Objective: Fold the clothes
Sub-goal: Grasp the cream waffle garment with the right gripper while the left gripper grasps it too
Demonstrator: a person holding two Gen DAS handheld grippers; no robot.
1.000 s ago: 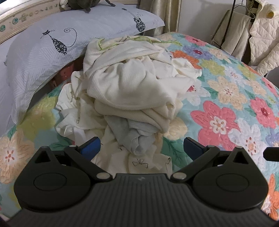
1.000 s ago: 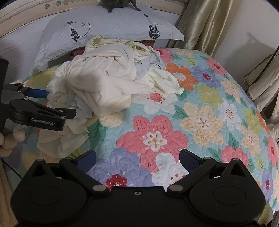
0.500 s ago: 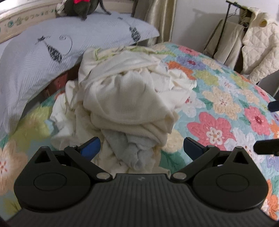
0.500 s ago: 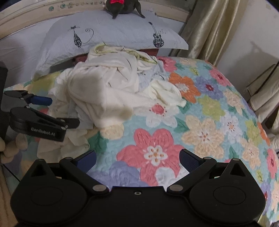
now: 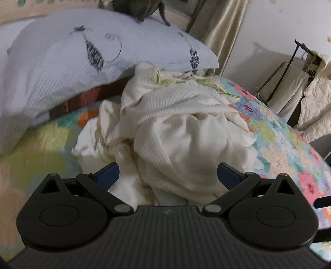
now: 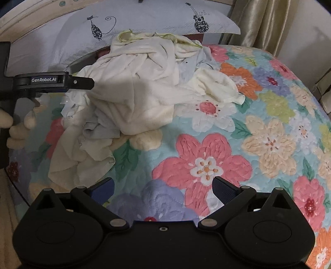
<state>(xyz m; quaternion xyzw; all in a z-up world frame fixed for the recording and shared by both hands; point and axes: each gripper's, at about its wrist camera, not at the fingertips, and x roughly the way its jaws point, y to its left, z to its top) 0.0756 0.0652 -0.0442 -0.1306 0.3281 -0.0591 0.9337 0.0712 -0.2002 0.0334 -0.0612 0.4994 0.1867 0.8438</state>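
Note:
A heap of cream and white clothes (image 5: 182, 134) lies on the bed by the pillow. A ribbed cream garment sits on top and a pale grey-blue piece (image 6: 99, 132) pokes out underneath. My left gripper (image 5: 167, 174) is open and hovers right at the heap, with the ribbed cloth bulging between its blue fingertips. In the right wrist view one left finger (image 6: 80, 83) reaches over the heap's (image 6: 140, 97) left edge, and a hand (image 6: 18, 128) holds that tool. My right gripper (image 6: 163, 189) is open over the flowered quilt, short of the clothes, holding nothing.
A pale pillow with cat prints (image 5: 62, 62) leans at the head of the bed, with a dark plush toy (image 5: 140, 8) on top. The floral quilt (image 6: 227, 144) stretches to the right of the heap. A gold curtain (image 5: 223, 31) and a rack of quilted jackets (image 5: 310, 99) stand beyond.
My left gripper has moved up and forward onto the heap, so the ribbed garment now fills the space between its fingers. The right gripper has crept slightly closer to the clothes.

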